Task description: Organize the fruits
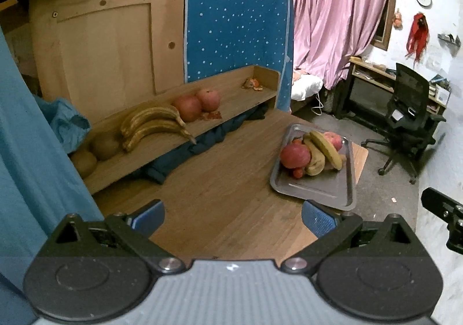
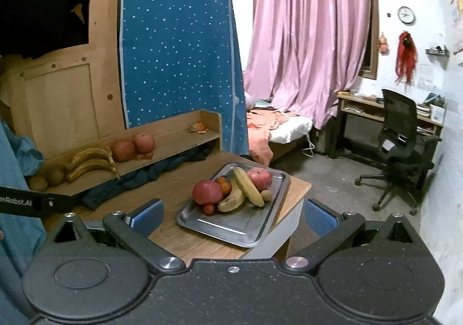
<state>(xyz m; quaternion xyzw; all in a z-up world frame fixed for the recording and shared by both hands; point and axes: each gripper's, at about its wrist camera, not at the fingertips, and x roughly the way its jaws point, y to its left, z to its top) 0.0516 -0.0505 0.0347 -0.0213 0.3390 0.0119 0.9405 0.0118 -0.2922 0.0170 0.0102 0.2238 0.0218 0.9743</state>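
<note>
Both hand-held grippers hover with fingers spread wide and empty: the right gripper (image 2: 233, 216) faces the steel tray (image 2: 277, 195) at the table's right front corner, and the left gripper (image 1: 233, 218) sits farther off to its left. On the tray, a yellow banana (image 2: 249, 186) lies long axis front-to-back, leaning right (straight ahead of the right gripper), beside a red apple (image 2: 207, 192). More bananas (image 1: 156, 125) rest on the shelf (image 1: 228, 103) along the table's back edge.

From my left wrist view, bare wooden tabletop (image 1: 220, 195) lies open toward twelve o'clock. At ten o'clock the low shelf (image 1: 162, 148) blocks passage, crowded with a banana bunch (image 1: 153, 125) and pomegranates (image 1: 196, 105); at two o'clock sits the metal tray (image 1: 318, 195) heaped with fruit.
</note>
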